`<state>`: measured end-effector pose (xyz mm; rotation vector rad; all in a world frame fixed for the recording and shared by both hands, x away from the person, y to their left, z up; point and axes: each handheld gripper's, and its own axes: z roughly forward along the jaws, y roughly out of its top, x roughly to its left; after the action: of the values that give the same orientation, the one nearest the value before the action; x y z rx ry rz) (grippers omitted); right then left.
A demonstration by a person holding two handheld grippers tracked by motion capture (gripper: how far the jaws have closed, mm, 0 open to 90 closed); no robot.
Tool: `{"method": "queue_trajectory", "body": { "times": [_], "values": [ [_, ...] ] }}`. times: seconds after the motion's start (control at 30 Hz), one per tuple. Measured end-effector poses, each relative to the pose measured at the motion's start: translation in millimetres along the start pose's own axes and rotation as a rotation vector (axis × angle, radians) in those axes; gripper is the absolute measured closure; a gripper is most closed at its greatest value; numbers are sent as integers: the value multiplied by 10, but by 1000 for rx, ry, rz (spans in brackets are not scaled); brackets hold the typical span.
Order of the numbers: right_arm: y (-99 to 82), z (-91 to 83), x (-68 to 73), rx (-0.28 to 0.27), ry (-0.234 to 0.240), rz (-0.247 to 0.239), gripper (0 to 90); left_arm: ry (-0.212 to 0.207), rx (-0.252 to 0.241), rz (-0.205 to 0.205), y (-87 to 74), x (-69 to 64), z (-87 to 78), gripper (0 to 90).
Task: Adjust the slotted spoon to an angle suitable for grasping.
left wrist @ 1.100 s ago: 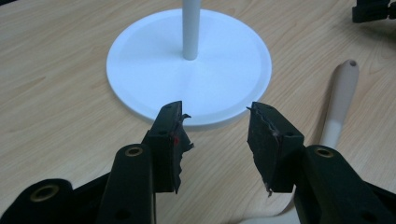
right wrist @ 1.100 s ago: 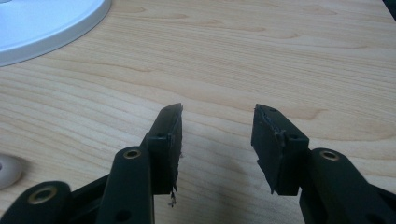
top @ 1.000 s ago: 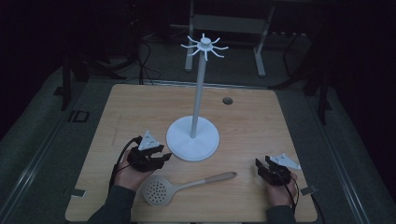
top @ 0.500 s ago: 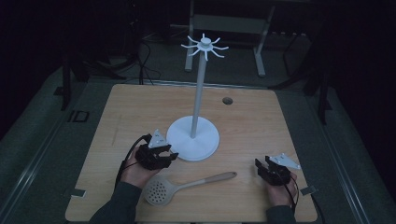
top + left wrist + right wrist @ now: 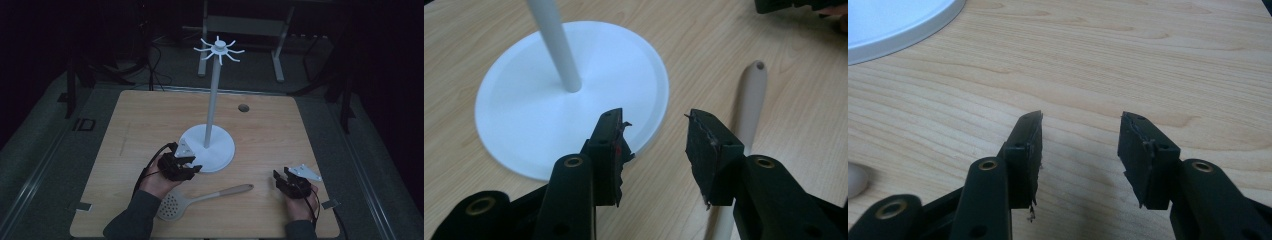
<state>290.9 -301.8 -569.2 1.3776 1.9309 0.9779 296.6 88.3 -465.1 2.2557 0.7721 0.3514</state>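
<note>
- The slotted spoon [image 5: 200,199] lay flat on the wooden table [image 5: 150,125], near the person's edge, between the two hands and in front of the white stand [image 5: 207,147].
- Its long axis ran roughly across the table, tilted a little — perforated head toward the person's left and nearer them, handle end [image 5: 754,75] toward the right and slightly farther away.
- The left gripper [image 5: 192,167] hovered over the near rim of the stand's base, just beyond the spoon's head. Its jaws had just been closing yet stood partly open, with nothing between them; in the left gripper view the handle ran up past the right-hand jaw, not inside the gap.
- The right gripper [image 5: 281,176] sat by the table's right edge, jaws apart and empty over bare wood, a short way beyond the handle tip.
- Judged from this, the left hand was nearer — the spoon lay just below and toward the person from it, so a small pull back and down would set the jaws across the handle.
</note>
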Motion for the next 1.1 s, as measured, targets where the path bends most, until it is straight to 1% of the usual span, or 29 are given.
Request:
{"method": "queue_trajectory", "body": {
  "times": [0.2,0.3,0.47,0.67,0.7,0.8,0.87,0.93,1.0,1.1],
  "values": [
    [0,1,1,0,0,2,512,-7,11,7,38,-26,49,587],
    [1,3,-3,2,-1,3,509,-17,28,19,60,-40,78,587],
    [1,3,-1,3,-2,4,508,-29,42,33,82,-58,98,601],
    [2,5,2,4,-3,1,506,-49,75,67,139,-111,162,602],
    [2,5,2,4,-3,1,506,-49,75,67,139,-111,162,602],
    [3,6,10,7,-6,-8,506,-55,95,84,187,-126,184,602],
    [3,6,12,7,-7,-9,505,-57,96,85,198,-133,191,602],
    [3,7,13,7,-7,-11,505,-60,113,100,230,-150,208,602],
    [3,7,13,7,-7,-11,506,-63,118,102,240,-159,218,602],
    [3,7,12,7,-7,-11,505,-74,154,129,278,-195,263,605]
  ]
}}
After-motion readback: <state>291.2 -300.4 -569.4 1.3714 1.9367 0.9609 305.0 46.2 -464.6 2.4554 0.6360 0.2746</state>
